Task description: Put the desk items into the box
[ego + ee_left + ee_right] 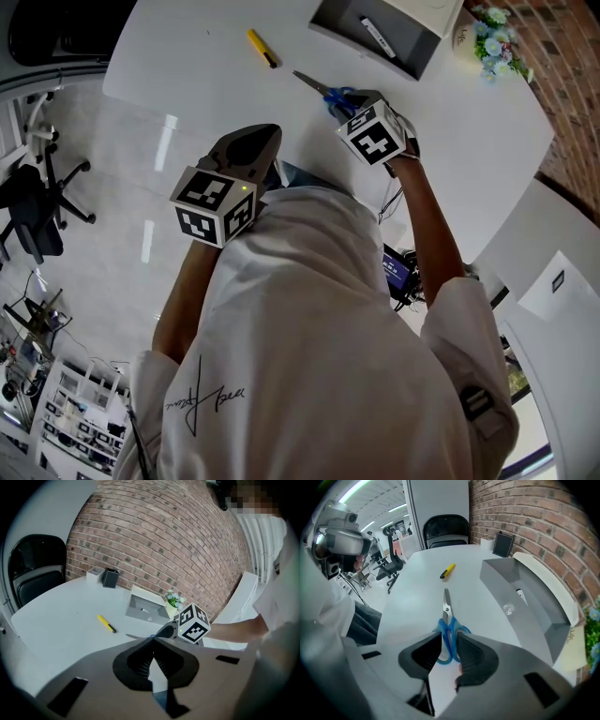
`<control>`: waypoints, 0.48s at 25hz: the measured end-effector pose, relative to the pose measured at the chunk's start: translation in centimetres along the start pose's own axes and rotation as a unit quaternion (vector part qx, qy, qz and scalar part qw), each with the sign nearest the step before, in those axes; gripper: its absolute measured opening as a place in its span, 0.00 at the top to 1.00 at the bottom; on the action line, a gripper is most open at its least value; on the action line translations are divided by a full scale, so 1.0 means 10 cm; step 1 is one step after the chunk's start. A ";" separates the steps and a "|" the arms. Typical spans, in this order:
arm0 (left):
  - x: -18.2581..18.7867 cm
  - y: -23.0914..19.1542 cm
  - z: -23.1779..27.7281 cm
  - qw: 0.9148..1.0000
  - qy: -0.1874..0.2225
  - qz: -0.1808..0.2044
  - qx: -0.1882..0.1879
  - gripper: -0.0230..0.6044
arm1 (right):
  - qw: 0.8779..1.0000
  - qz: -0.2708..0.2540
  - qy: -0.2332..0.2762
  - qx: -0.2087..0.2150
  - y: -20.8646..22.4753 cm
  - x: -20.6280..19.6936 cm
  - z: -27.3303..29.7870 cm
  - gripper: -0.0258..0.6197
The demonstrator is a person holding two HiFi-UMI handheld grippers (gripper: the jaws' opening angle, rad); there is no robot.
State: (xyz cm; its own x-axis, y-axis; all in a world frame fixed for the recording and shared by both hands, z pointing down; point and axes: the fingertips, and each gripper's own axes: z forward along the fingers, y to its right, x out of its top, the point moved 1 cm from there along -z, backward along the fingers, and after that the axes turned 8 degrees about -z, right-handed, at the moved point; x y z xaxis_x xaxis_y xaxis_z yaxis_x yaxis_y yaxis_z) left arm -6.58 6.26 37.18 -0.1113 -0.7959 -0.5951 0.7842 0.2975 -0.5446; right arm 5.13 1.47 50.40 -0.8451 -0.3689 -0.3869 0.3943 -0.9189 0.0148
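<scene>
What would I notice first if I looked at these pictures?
Probably the blue-handled scissors lying on the white table, right between the open fingers of the right gripper. Next comes the grey box beside the brick wall, with a marker inside.

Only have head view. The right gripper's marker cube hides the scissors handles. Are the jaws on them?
Observer: Not gripping. In the right gripper view the right gripper is open, and the handles of the blue scissors lie between its jaws, flat on the table.
Operator: Left one carrying anything?
Observer: No. The left gripper view shows the left gripper shut, tips together, nothing between them.
Operator: Box holds just the marker?
Observer: The marker plus a small clear item near it on the floor of the box.
</scene>
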 end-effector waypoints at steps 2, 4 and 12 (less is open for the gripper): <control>0.00 -0.01 0.00 1.000 0.000 -0.001 0.000 0.96 | 1.000 0.000 0.000 0.003 -0.01 0.01 0.02 0.77; 0.00 -0.02 -0.01 1.000 0.001 -0.002 0.002 0.96 | 1.000 -0.005 -0.004 0.003 -0.01 0.01 0.02 0.77; 0.00 -0.02 0.00 1.000 -0.001 -0.005 0.000 0.96 | 1.000 -0.017 -0.015 0.002 -0.02 -0.01 0.06 0.77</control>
State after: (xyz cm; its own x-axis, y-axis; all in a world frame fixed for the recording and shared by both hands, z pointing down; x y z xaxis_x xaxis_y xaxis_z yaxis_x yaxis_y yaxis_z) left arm -6.78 6.20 37.31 -0.1179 -0.7996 -0.5889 0.7836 0.2894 -0.5498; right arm 4.88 1.61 50.95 -0.8686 -0.3421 -0.3585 0.3646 -0.9312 0.0054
